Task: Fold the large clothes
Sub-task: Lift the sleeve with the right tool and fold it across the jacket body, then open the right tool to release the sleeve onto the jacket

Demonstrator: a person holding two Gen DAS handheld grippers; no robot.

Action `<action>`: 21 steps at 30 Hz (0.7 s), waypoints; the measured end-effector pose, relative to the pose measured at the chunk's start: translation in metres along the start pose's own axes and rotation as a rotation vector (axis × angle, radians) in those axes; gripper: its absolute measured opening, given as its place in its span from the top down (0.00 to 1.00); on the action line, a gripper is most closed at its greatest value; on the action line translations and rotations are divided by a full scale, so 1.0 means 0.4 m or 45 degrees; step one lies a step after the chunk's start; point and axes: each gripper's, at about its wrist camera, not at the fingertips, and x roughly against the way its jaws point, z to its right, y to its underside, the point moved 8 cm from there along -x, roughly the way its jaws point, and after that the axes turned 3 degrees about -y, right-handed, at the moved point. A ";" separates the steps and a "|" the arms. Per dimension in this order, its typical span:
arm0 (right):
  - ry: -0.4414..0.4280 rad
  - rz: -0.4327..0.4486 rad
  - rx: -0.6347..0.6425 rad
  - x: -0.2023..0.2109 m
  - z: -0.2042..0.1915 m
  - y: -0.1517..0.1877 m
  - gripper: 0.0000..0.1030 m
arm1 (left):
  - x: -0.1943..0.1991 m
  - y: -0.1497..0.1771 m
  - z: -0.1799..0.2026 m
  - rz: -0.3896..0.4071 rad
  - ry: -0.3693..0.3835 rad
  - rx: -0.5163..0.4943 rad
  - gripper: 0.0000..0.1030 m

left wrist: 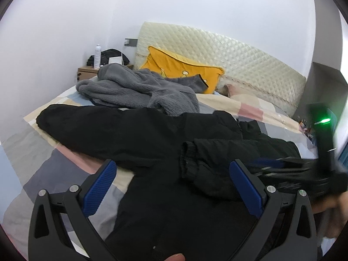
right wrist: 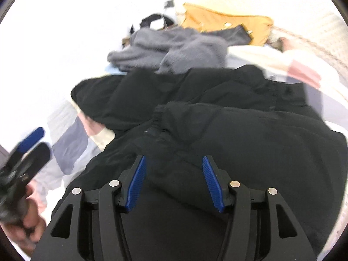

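Lying across the patchwork bed: one black jacket, its cuffed sleeve folded over the body. My left gripper hangs wide open above the hem, holding nothing; my right gripper has its jaws parted, nothing pinched. Grey fleece borders the far edge. Bare bedding lies left.
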 end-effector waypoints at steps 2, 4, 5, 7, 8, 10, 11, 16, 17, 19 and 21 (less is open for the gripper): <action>0.061 0.045 -0.012 0.067 0.047 0.020 0.48 | -0.002 0.007 0.025 -0.013 0.010 -0.032 0.00; 0.134 0.084 -0.022 0.131 0.107 0.049 0.45 | 0.002 0.014 0.053 -0.020 0.018 -0.072 0.00; 0.166 0.097 -0.036 0.157 0.137 0.064 0.44 | 0.007 0.018 0.070 -0.019 0.030 -0.092 0.00; 0.245 0.126 -0.102 0.213 0.221 0.104 0.35 | 0.015 0.025 0.092 -0.017 0.046 -0.120 0.00; 0.279 0.136 -0.131 0.230 0.255 0.121 0.34 | 0.016 0.027 0.103 -0.018 0.052 -0.130 0.00; 0.366 0.149 -0.185 0.268 0.334 0.165 0.34 | 0.015 0.036 0.123 -0.029 0.060 -0.149 0.00; 0.405 0.144 -0.207 0.280 0.373 0.188 0.34 | 0.012 0.040 0.129 -0.036 0.064 -0.152 0.00; 0.500 0.078 -0.306 0.285 0.511 0.306 0.34 | -0.019 0.066 0.156 -0.101 0.081 -0.151 0.00; 0.497 0.065 -0.336 0.278 0.533 0.329 0.34 | -0.022 0.070 0.159 -0.105 0.078 -0.152 0.00; 0.493 0.025 -0.386 0.252 0.570 0.367 0.34 | -0.029 0.077 0.168 -0.115 0.068 -0.163 0.00; 0.483 -0.003 -0.413 0.232 0.593 0.391 0.34 | -0.033 0.086 0.179 -0.124 0.064 -0.170 0.00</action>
